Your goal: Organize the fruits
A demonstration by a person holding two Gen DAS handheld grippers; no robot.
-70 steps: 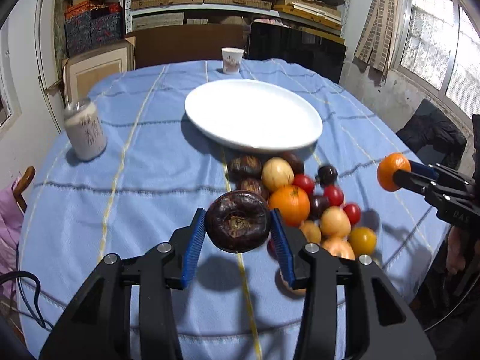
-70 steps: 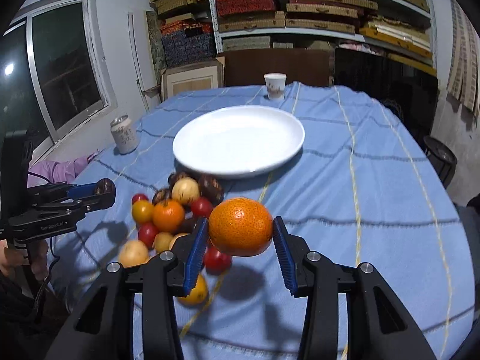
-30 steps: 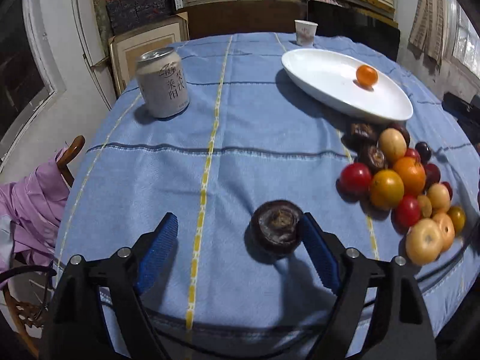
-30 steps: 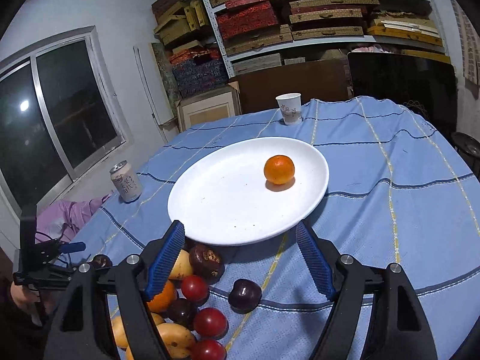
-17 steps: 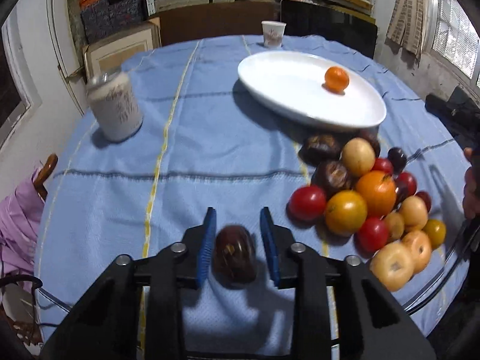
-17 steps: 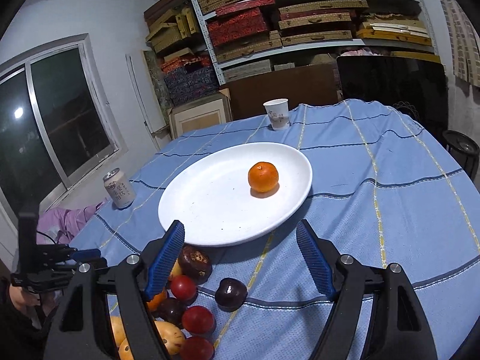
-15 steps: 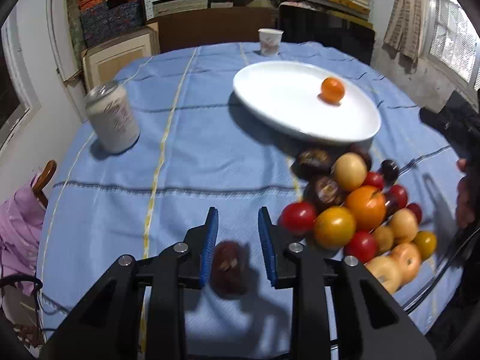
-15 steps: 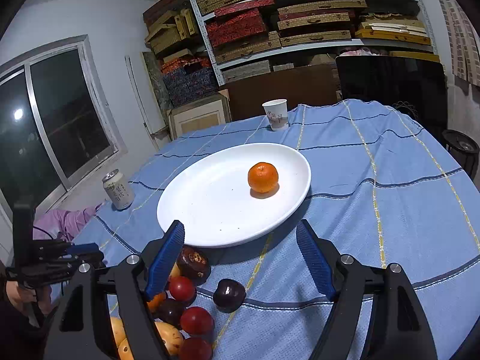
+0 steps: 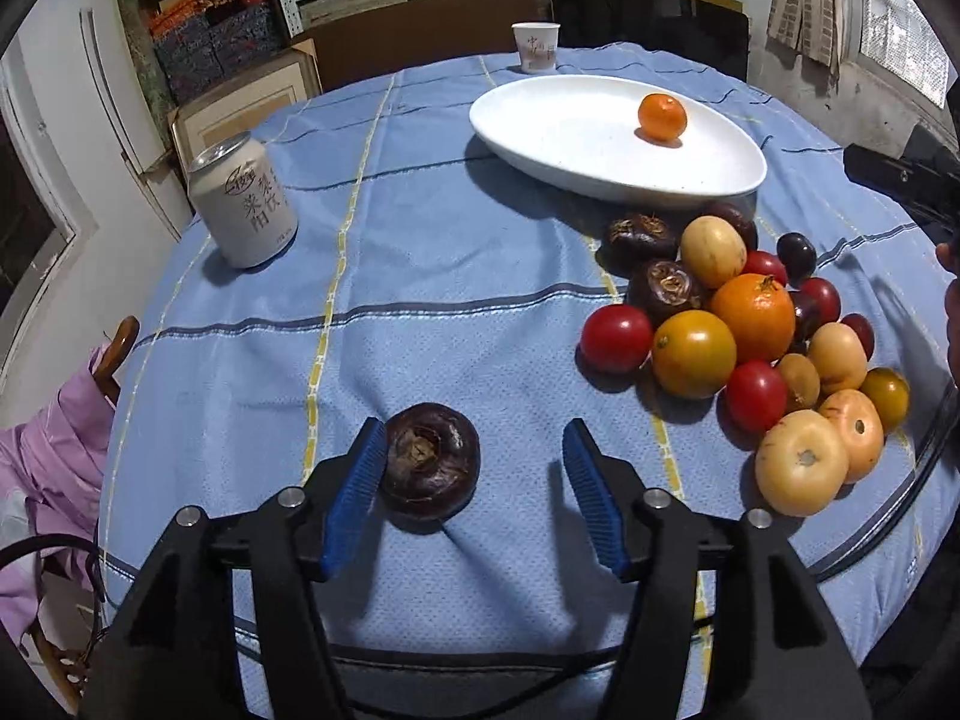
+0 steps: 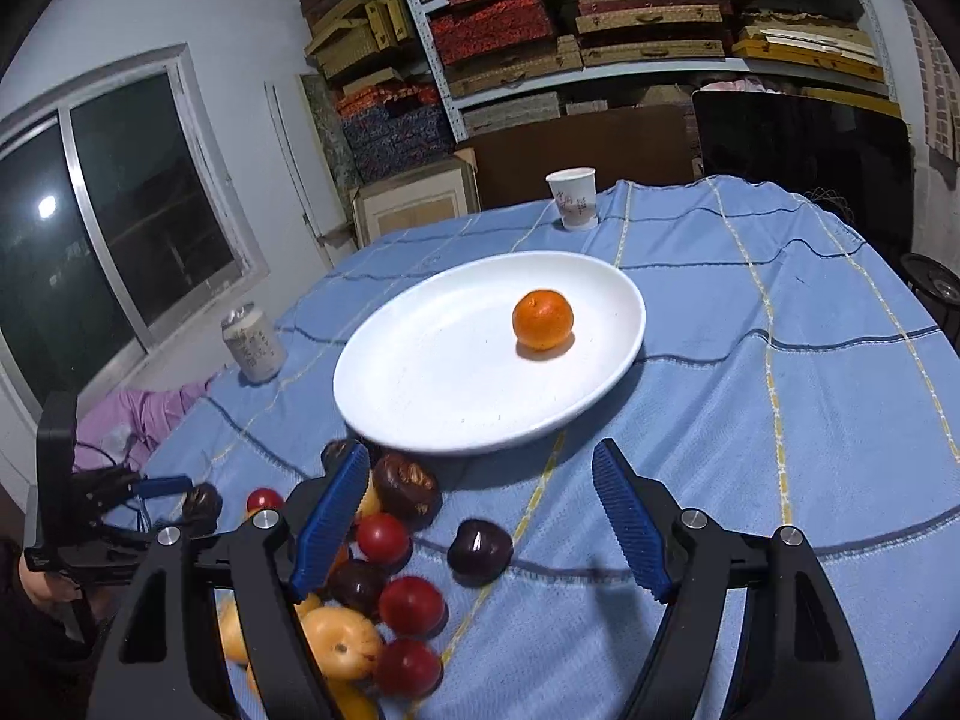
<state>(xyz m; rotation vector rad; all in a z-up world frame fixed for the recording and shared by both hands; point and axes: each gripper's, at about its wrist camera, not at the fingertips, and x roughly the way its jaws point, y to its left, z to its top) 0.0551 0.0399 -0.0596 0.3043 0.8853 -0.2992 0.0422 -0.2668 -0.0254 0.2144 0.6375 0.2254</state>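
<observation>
— White plate [image 10: 432,396] near the table's far edge, what's in it?
— One orange [image 10: 543,320], nothing else. Left gripper [image 9: 471,468], jaws just opening, has let go of the chestnut [image 9: 431,461] on the cloth near the front edge.
— Right gripper [image 10: 480,525]?
— Wide apart, empty, over the fruit pile [image 9: 744,348].

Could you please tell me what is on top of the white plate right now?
A single orange sits on the white plate, toward its far side. The rest of the plate is bare; only its near rim hides behind the claw tips.
</observation>
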